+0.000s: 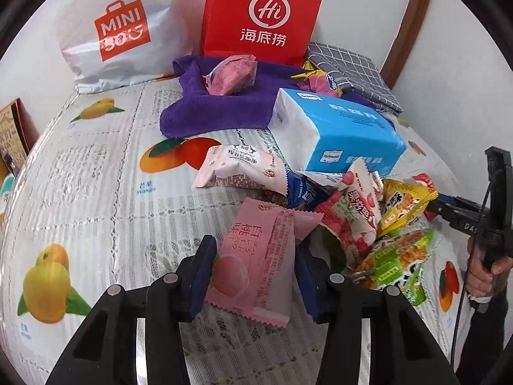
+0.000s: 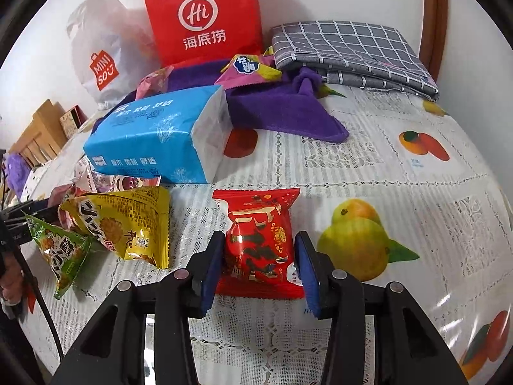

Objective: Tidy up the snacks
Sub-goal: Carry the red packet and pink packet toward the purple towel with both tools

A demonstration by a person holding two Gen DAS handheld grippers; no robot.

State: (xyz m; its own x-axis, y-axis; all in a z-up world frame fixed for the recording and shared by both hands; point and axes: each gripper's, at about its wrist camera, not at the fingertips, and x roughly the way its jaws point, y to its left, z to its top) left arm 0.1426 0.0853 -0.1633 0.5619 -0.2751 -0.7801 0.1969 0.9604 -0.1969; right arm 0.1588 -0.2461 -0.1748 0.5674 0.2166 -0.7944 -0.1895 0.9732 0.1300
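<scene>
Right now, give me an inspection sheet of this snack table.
Surface: fruit-print tablecloth, covered in clear film.
Job's things: pink peach snack; red snack; mixed snack pile.
Clutter: tissue pack, purple towel, checked cloth.
Grippers: left gripper jaws grip the pink peach snack; right gripper jaws grip the red snack.
Cables: black cable beside the person's hand.
Surroundings: red bag, white bag, wall.
</scene>
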